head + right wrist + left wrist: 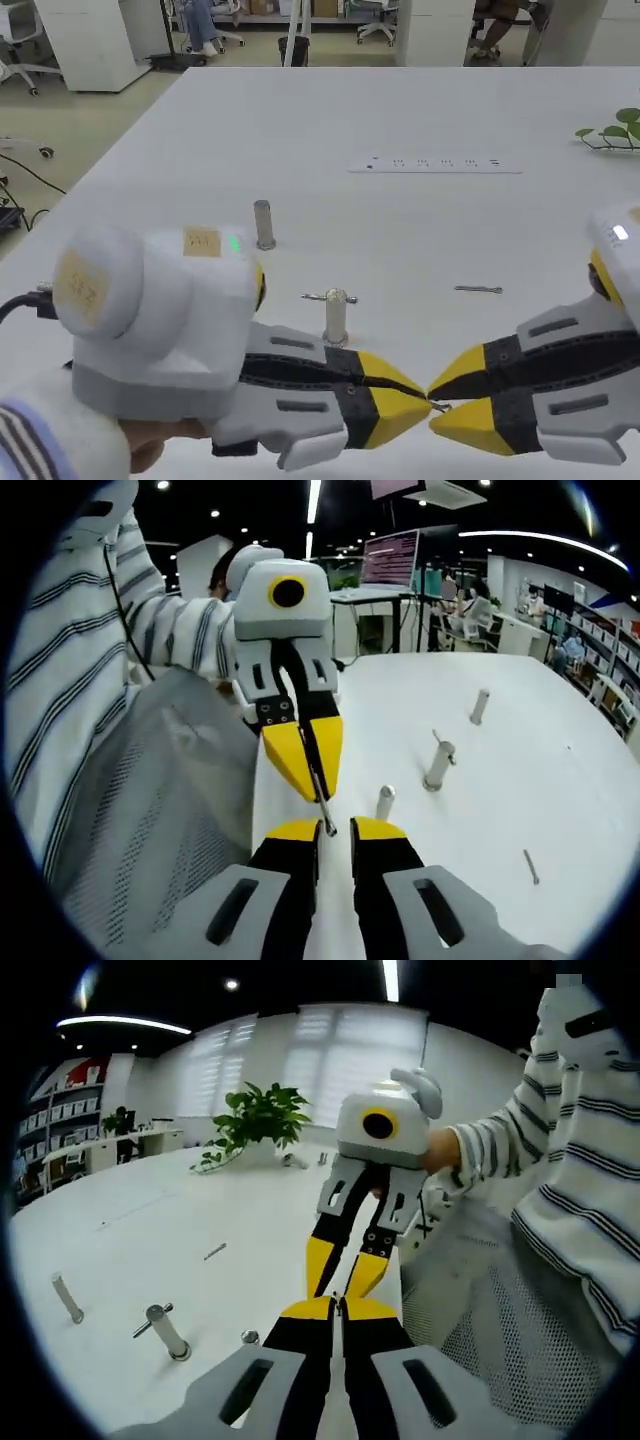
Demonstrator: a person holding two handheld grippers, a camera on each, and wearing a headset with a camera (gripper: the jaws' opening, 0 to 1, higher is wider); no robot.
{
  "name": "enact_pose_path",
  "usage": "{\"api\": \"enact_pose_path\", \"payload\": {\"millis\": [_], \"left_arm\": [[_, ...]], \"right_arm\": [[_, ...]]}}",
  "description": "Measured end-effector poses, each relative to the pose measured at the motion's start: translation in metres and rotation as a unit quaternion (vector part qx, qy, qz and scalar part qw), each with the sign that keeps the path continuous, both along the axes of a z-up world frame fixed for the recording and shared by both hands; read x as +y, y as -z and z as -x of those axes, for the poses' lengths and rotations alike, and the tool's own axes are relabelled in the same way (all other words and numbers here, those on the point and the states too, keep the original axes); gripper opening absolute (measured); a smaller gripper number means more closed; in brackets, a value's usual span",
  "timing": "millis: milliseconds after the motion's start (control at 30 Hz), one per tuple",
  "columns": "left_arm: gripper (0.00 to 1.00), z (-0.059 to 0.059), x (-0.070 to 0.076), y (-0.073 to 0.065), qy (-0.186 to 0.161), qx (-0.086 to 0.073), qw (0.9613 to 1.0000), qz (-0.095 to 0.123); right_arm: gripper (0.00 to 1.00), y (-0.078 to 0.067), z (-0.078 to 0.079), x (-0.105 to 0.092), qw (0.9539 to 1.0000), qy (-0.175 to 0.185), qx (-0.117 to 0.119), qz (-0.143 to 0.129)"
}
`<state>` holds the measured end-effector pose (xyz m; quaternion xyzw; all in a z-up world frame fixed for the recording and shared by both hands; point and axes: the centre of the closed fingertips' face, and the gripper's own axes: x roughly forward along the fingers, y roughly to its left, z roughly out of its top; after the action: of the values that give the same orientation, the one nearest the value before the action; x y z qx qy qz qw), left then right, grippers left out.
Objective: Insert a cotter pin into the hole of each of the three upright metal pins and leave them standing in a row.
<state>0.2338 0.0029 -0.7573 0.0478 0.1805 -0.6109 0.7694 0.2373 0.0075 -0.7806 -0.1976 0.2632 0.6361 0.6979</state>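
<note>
Cotter pin (321, 792) clamped in our left gripper's (340, 1306) fingers, tip between the right gripper's (335, 829) narrowly parted fingers; we fear a skewed handover drops it on the desk (420, 230)

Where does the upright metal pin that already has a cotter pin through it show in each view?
Head view: the pinned metal pin stands at centre, in the lower half.
Left gripper view: lower left.
Right gripper view: right of centre.
Shared landmark: the loose cotter pin lying flat nearby, also seen in the left and right gripper views.
</note>
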Motion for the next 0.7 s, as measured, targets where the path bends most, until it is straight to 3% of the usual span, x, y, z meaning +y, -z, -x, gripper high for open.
{"api": "enact_pose_path", "payload": {"millis": [133, 233, 333, 367, 400, 467, 700], "left_arm": [[0.0, -0.001, -0.002, -0.003, 0.007, -0.007, 0.9999, 0.006], [0.0, 0.0, -0.003, -0.001, 0.016, -0.018, 0.9997, -0.004], [0.0, 0.002, -0.004, 0.0, 0.021, -0.019, 0.9996, -0.006], [0.0, 0.003, -0.005, 0.001, 0.025, -0.025, 0.9993, -0.01], [0.0, 0.003, -0.005, 0.002, 0.033, -0.042, 0.9984, -0.021], [0.0, 0.005, -0.005, 0.004, 0.04, -0.047, 0.9976, -0.031], [0.0, 0.004, -0.005, 0.008, 0.048, -0.045, 0.997, -0.039]], "right_arm": [[0.09, 0.002, 0.004, -0.001, 0.9999, -0.008, 0.005, 0.002], [0.07, 0.001, 0.006, -0.001, 0.9999, -0.011, 0.007, 0.001], [0.06, 0.001, 0.009, -0.002, 0.9997, -0.023, 0.005, 0.008], [0.06, 0.001, 0.01, -0.002, 0.9996, -0.025, 0.005, 0.009], [0.06, 0.0, 0.011, -0.003, 0.9995, -0.03, 0.004, 0.01], [0.05, 0.0, 0.014, -0.003, 0.999, -0.044, 0.001, 0.013], [0.04, 0.003, 0.015, -0.003, 0.9978, -0.058, -0.012, 0.03]]}}
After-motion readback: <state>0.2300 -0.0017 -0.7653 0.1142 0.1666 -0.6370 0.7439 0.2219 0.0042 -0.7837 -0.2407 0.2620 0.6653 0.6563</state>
